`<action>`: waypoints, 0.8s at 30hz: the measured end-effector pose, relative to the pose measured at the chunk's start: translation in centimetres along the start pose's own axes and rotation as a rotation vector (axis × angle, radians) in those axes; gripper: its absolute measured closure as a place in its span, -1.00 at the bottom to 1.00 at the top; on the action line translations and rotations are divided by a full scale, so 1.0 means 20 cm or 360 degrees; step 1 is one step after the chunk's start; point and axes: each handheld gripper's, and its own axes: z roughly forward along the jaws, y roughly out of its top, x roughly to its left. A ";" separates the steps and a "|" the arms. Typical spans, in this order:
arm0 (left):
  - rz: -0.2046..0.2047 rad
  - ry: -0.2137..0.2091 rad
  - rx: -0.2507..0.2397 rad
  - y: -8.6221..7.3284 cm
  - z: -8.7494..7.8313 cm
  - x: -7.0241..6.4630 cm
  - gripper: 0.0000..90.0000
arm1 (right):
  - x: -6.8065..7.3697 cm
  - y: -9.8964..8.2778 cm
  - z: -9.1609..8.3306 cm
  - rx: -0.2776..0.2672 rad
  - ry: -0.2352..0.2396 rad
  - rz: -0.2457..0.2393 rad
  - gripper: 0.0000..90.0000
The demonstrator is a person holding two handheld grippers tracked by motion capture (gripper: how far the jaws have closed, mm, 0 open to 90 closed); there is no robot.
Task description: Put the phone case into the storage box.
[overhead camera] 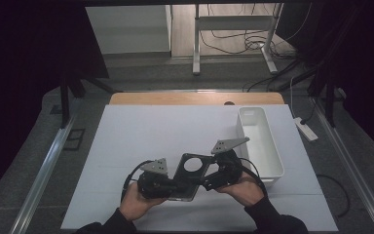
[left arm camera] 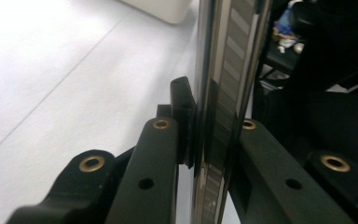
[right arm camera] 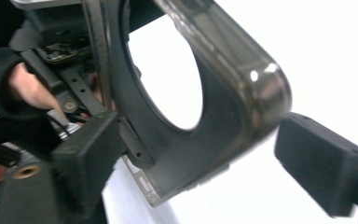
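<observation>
From the high view, a person sits at a table (overhead camera: 126, 146) covered in white, holding a pair of tongs in each hand. Between the hands, near the front edge, a dark flat frame (overhead camera: 191, 176) with a round hole hangs above the surface, its long axis slanting from lower left to upper right. The left tongs (overhead camera: 171, 187) meet its lower left end; the right tongs (overhead camera: 207, 183) sit at its right edge. A white bin (overhead camera: 263, 146) stands just behind the right hand.

In the left gripper view, the frame (left arm camera: 223, 112) runs edge-on up the middle, and the left tongs (left arm camera: 205, 140) are clamped tight on it, one pad on each face.

In the right gripper view, the frame (right arm camera: 214, 107) fills the middle, its rounded corner lying between the right tongs (right arm camera: 200, 158). These stand wide apart: the right-hand pad is clear of the frame, while the left-hand one is close beside or against it. The frame's weight looks to rest with the left hand, so the right must close to take it.
</observation>
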 end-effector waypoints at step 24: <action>-0.0135 0.0438 0.0004 0.01 -0.02 -0.06 0.89 | -0.07 0.00 -0.08 -0.0097 -0.0172 0.0112 -1.00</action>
